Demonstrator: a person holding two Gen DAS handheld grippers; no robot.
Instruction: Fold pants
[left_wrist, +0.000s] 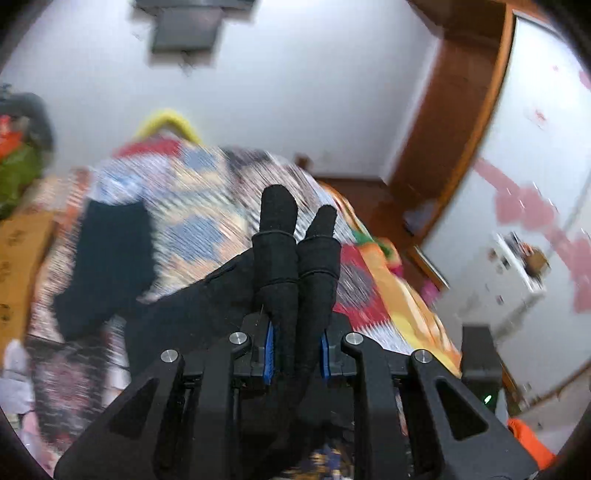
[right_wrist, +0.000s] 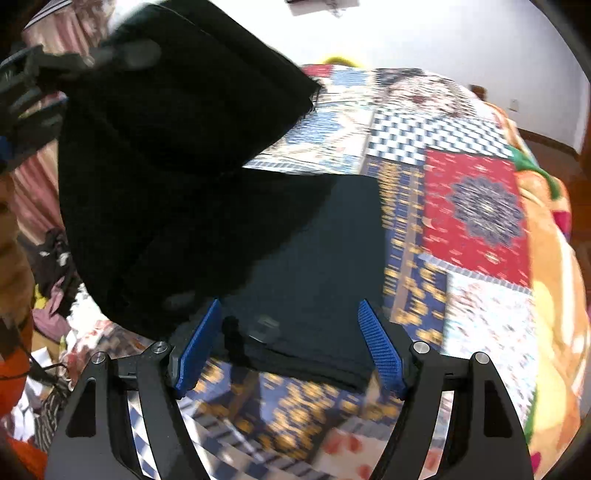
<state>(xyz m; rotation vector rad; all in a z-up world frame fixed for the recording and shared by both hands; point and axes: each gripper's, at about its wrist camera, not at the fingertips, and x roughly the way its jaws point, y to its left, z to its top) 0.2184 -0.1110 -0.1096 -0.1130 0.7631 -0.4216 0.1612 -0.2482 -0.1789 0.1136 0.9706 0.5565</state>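
Black-framed right tongs (right_wrist: 290, 341) with blue ribbed pads (right_wrist: 380, 349) and silver screws (right_wrist: 419, 347).

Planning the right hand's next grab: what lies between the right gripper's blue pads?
In the right wrist view, the dark pants' near edge on the patchwork bedspread; the right gripper touches nothing.

Matt blk cloth pants (right_wrist: 314, 258)

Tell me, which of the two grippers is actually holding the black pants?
The left gripper: its fingers are shut on the black pants, while the right gripper hangs open.
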